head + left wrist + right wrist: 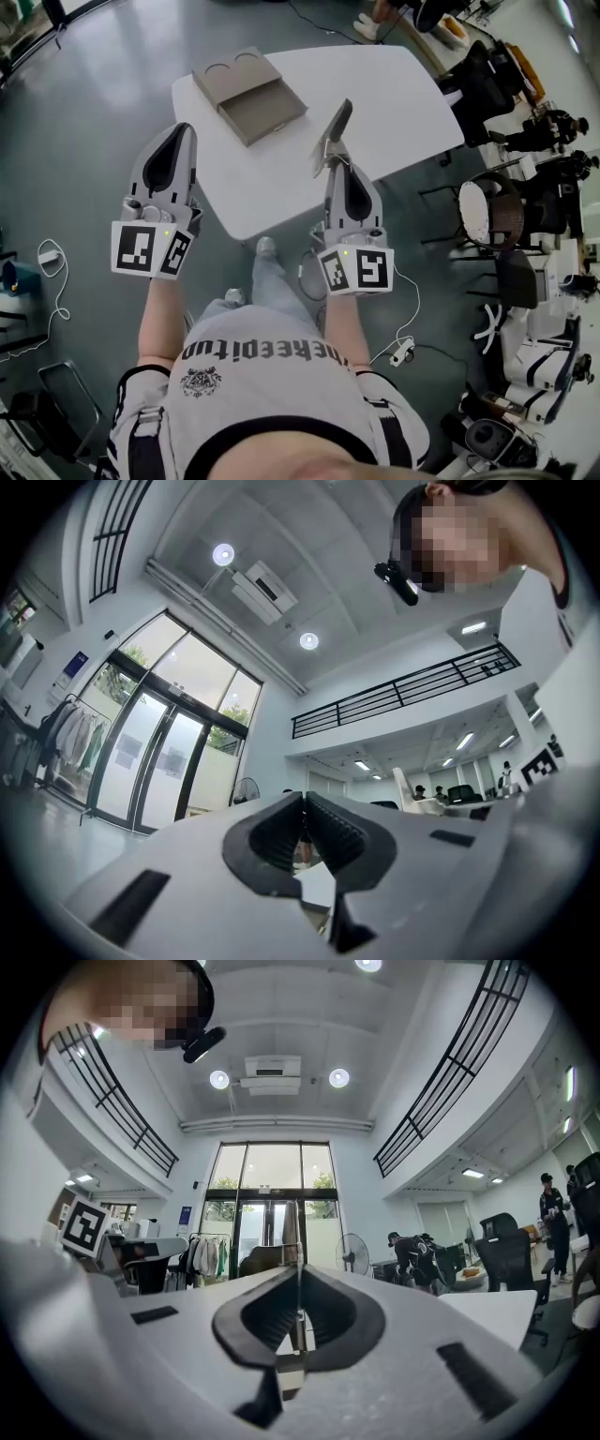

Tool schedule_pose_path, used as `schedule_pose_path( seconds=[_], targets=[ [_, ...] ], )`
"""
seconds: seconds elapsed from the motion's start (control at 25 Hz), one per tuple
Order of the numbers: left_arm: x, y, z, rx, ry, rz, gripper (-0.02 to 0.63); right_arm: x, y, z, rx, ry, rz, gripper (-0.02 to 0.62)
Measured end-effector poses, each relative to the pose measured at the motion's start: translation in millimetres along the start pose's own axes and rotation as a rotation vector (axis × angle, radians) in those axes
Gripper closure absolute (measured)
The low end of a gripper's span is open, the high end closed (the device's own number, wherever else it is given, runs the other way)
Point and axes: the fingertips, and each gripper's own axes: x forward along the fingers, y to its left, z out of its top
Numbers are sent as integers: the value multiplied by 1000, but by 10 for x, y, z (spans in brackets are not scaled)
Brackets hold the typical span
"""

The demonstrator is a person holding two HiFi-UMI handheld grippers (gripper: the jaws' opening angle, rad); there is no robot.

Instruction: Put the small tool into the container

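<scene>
The right gripper (334, 165) pinches the small flat tool (336, 127) above the white bench (398, 103), near the brown container (249, 95), while the left gripper (182, 129) is pressed together, empty.

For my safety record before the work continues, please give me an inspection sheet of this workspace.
Surface: white table, carrying only the container.
Job's things: small tool raised over the table's near edge; container on the table.
Clutter: nothing seen.
Grippers: left gripper shut, empty; right gripper shut on the small tool.
Cables: white cables on the floor, both sides.
Surroundings: chairs at right, grey floor.
</scene>
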Motion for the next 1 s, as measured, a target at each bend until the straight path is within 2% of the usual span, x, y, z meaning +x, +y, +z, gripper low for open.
schedule_pose_path(
  seconds=[0.2, 0.52, 1.0],
  targets=[
    [367, 92, 46, 9, -36, 44, 592, 411, -193, 38, -12, -10, 48, 591],
    [858, 209, -30, 27, -42, 98, 592, 1019, -449, -28, -22, 1, 123, 591],
    [1295, 324, -250, 31, -31, 175, 592, 1681, -700, -480, -95, 93, 245, 591]
  ],
)
